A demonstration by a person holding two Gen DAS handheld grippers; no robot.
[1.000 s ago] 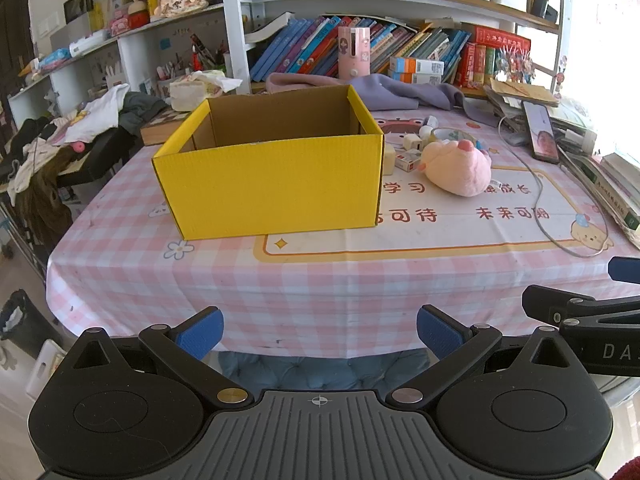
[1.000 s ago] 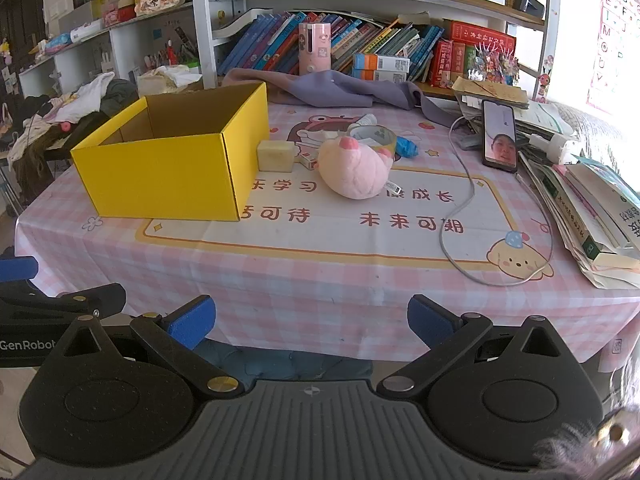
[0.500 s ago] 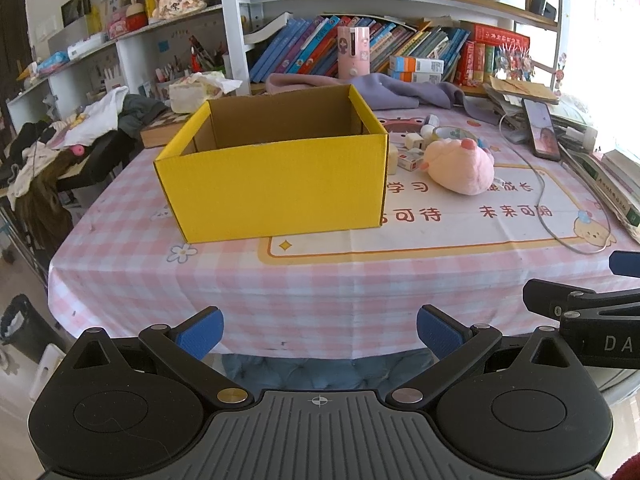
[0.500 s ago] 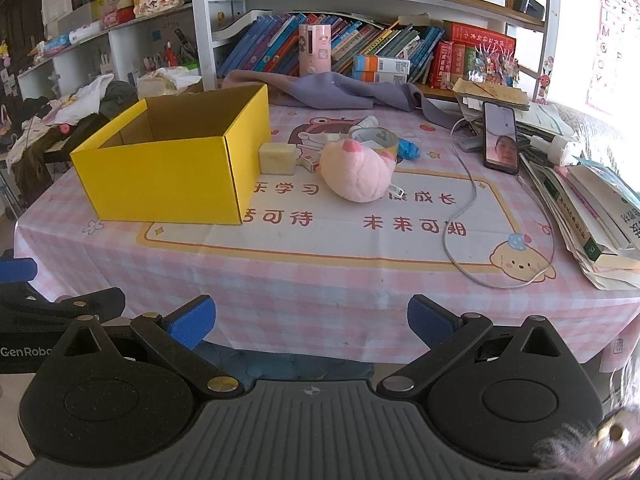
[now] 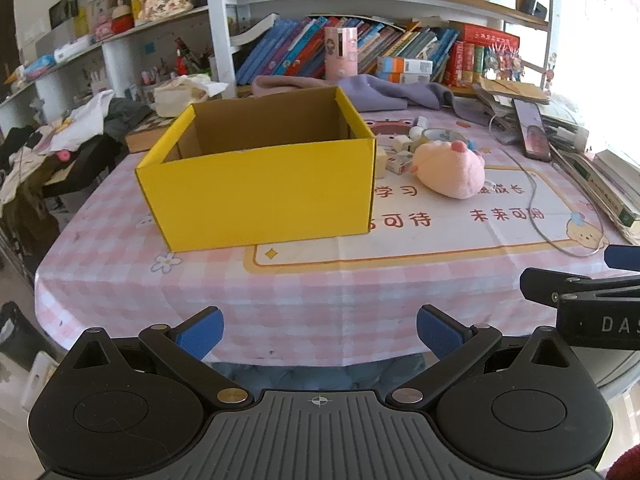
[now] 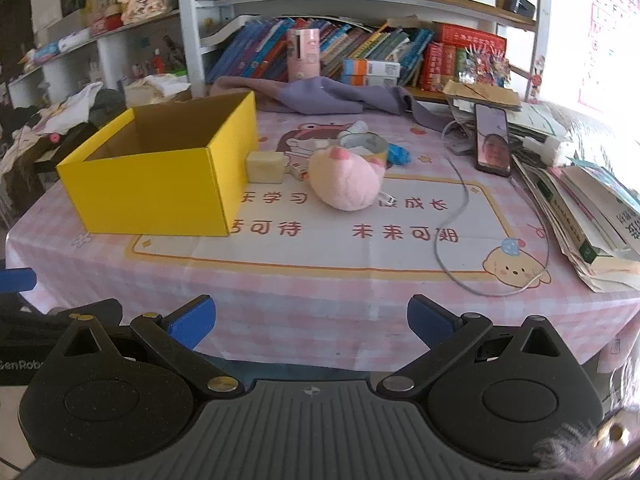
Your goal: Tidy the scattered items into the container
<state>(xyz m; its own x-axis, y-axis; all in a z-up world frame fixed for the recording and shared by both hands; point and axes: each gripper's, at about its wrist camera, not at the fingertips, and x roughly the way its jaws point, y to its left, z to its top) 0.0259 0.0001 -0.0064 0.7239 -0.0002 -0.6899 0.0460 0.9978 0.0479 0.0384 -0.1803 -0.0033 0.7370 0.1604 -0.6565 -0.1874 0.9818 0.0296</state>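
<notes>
Both tools are spread wide and carry nothing. The left tool (image 5: pixel 318 330) and the right tool (image 6: pixel 310 318) are held side by side off the near edge of the tabletop (image 6: pixel 304 292), clear of every item.

The yellow box (image 5: pixel 260 192), the container for this task, stands upright with its top uncovered on the left part of the tabletop. The visible part of its interior shows bare cardboard; the floor of the box is hidden from both views.

The scattered items lie just to the right of the box:
1. A pale block (image 6: pixel 266 166) sits beside the right wall of the box.
2. A pink plush toy (image 6: pixel 346 180) lies on the printed mat, near the block.
3. A tape roll (image 6: pixel 366 146) and several small objects, too small to identify, lie behind the plush.

A phone (image 6: pixel 493 140) with a trailing cable (image 6: pixel 456 196) and a stack of books (image 6: pixel 592 216) occupy the right side.

Assessed step: approach. No item appears to have been collected yet. The next move calls for advancing the right tool over the tabletop to the plush toy, the nearest and largest item, with the fingers kept spread wide enough to straddle its soft body, and clear of the cable.
</notes>
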